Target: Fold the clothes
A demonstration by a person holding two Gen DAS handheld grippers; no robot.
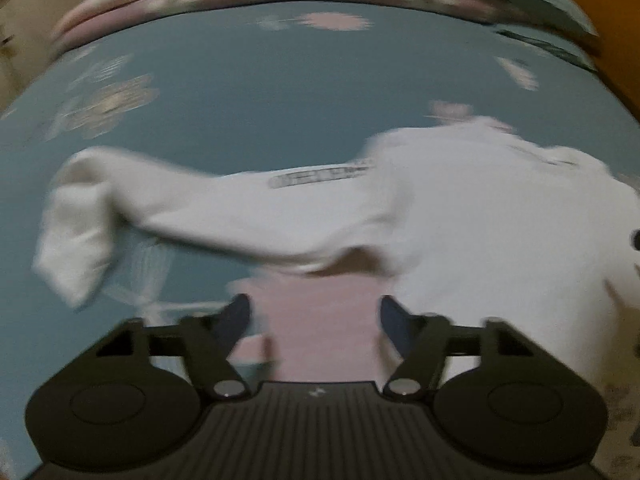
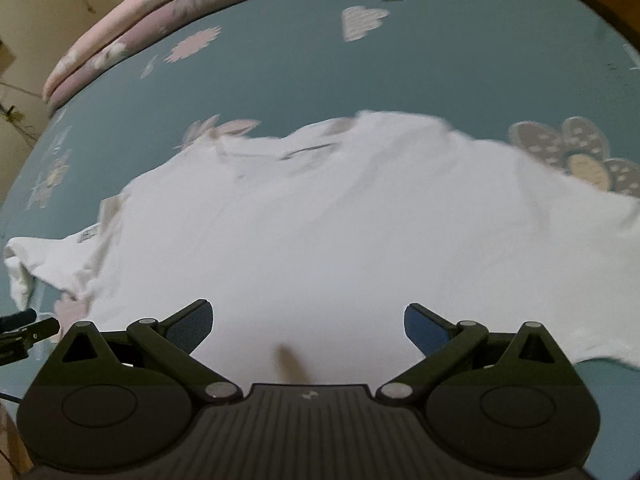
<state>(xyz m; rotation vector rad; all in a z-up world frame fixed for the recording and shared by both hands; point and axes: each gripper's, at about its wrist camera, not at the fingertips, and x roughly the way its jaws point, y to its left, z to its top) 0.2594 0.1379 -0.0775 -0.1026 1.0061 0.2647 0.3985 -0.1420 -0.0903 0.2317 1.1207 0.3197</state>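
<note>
**White garment spread on a bed, before folding**

White long-sleeved top [image 2: 320, 220] lies spread on the blue flowered bedsheet [image 2: 300, 72], one sleeve [image 1: 200, 204] trailing sideways with its cuff doubled over. Probably light, limp and wrinkle-prone; best pinched at cuff, shoulder seam or hem. Left gripper [image 1: 314, 316] and right gripper [image 2: 308, 326] both stand apart, holding nothing

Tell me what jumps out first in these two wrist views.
A white garment spread across the blue flower-print bedsheet fills the middle of the right wrist view. In the left wrist view its long sleeve stretches leftward, a printed label near the shoulder. Both the left gripper and right gripper stand open at the near edge with nothing gripped; the left one sits over a pink patch of the sheet.
</note>
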